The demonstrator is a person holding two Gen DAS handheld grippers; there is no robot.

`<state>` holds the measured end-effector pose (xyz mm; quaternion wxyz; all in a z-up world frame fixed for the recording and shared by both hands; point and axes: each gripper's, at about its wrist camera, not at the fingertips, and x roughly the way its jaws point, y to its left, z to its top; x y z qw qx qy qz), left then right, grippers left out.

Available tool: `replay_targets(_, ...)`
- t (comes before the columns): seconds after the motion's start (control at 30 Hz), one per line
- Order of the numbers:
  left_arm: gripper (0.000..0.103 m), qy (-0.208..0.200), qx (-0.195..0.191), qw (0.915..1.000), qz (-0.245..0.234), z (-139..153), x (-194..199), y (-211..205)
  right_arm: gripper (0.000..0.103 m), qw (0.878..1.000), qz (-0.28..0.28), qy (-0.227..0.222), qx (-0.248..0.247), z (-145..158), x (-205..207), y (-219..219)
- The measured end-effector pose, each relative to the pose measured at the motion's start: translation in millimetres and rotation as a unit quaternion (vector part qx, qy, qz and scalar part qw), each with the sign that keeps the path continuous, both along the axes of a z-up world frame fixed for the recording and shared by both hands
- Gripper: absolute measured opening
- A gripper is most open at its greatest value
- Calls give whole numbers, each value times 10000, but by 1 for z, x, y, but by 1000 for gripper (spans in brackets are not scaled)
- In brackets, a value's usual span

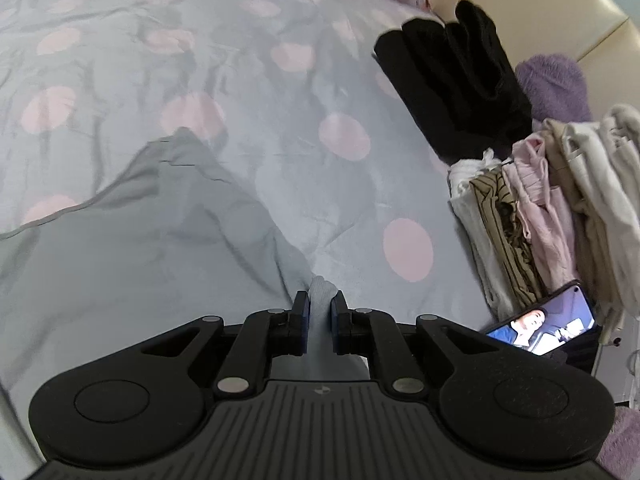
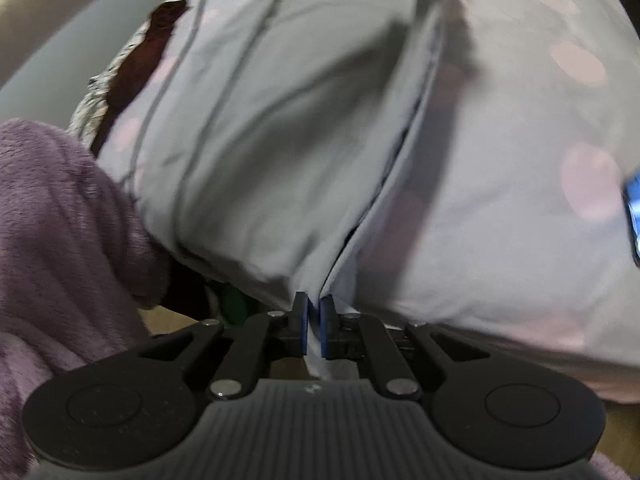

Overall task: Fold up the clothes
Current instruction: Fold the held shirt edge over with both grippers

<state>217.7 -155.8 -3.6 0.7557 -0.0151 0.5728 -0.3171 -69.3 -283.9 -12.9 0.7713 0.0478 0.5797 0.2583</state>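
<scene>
Now grey garment [image 2: 260, 140] stretched lengthwise away from right gripper [image 2: 314, 304].

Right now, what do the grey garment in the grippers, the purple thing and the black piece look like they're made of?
Grey garment: thin woven or fine-knit cloth, matte; it creases softly and bunches between the left hand-held gripper pads.
Purple thing: plush fleece, likely; fuzzy nap with short visible fibres.
Black piece: soft matte fabric, possibly knit or velvety; too dark to tell the weave.
</scene>
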Motion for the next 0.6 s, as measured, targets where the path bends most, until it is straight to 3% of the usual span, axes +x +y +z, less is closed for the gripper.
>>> replay_targets(0.13, 8, -60, -6, 9999, 154, 1, 1, 37, 7, 9994, 339, -55, 18, 4, 2, 30)
replay_targets(0.3, 8, -32, 40, 9993, 370, -19, 4, 80, 7, 9979, 649, 13, -20, -7, 10, 62)
replay_targets(0.6, 9, 21, -250, 9983, 529, -63, 8, 111, 7, 9955, 906, 269, -105, -32, 27, 91)
